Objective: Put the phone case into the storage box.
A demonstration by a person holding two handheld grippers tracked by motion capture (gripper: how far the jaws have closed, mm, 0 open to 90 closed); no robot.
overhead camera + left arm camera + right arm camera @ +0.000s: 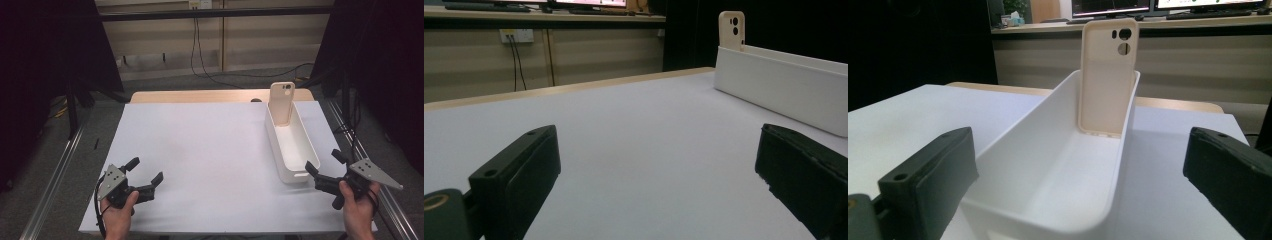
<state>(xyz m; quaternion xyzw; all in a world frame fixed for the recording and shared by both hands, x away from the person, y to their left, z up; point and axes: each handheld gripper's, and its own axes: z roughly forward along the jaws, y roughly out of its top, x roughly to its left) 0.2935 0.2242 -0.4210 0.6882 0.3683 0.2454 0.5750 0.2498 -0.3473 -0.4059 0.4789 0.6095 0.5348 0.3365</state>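
Plainly, a phone case (282,102) stood in the far end of a white bin (300,150) near the table's (200,150) right edge, both grippers released and holding nothing.

Upright, the case leaned on the bin's far wall, its top half with the camera holes rising above the rim; it looked thin, light and bendy, likely soft plastic or rubber, so it would probably flex under a hard squeeze and not break; the free upper part, pinched across its flat faces below the holes, seemed the best hold; the bin looked stiff, light and smooth, apt to slide if nudged; the right gripper (325,167) waited with jaws spread at the bin's near end; the left gripper (145,175) rested, jaws apart, at the table's near left corner, well apart from the bin.
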